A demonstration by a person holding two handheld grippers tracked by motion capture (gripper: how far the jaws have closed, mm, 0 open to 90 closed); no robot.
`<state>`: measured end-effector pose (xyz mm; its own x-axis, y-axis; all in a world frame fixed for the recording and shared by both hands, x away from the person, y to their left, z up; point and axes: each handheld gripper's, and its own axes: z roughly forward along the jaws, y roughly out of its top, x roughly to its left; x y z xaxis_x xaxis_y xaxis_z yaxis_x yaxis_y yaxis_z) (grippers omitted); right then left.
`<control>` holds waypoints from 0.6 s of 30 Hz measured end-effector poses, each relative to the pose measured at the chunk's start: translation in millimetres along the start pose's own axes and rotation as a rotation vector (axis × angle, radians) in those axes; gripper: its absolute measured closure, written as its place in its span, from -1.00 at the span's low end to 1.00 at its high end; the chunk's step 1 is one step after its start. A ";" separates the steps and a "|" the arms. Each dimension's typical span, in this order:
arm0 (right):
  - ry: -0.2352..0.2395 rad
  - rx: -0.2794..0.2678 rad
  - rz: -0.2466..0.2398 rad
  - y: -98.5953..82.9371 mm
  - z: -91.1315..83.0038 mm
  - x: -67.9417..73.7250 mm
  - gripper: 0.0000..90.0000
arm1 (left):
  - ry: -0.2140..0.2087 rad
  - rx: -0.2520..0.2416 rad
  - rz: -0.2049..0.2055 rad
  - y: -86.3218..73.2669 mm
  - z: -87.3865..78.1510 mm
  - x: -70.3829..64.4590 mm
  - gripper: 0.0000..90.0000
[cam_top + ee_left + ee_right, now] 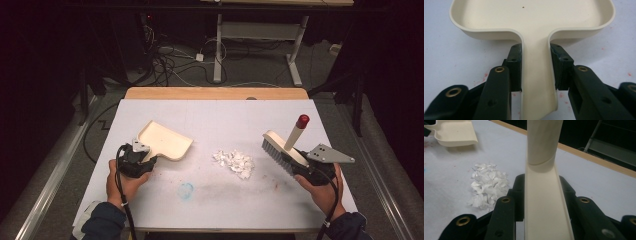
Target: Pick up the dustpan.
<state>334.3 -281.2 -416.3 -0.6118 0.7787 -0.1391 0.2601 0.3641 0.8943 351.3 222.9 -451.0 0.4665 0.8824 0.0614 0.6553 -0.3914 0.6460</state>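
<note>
The cream dustpan (165,140) is held by its handle in the left gripper (136,161); in the left gripper view both jaws are pressed against the handle's sides. The pan lies at about 9 o'clock from the heap of white paper scraps (234,162), near but apart. The brush (282,147) is clamped by its back in the right gripper (311,169), at about 3 o'clock from the scraps, and its red-tipped handle is pointed toward 1 o'clock. Both are seen over the white table (210,195).
</note>
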 end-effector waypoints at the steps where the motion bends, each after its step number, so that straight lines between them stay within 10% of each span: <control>1: -0.001 -0.002 0.002 0.3 0.7 -0.4 0.50 | -0.002 0.002 0.012 -0.7 -1.7 -0.8 0.42; 18: -0.011 -0.001 0.081 -4.1 9.4 -5.1 0.50 | -0.099 0.016 0.177 1.9 -18.3 -17.6 0.42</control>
<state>343.4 -281.9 -423.3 -0.5805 0.8111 -0.0709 0.3077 0.2992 0.9032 333.4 211.5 -437.0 0.6307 0.7699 0.0974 0.5670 -0.5428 0.6196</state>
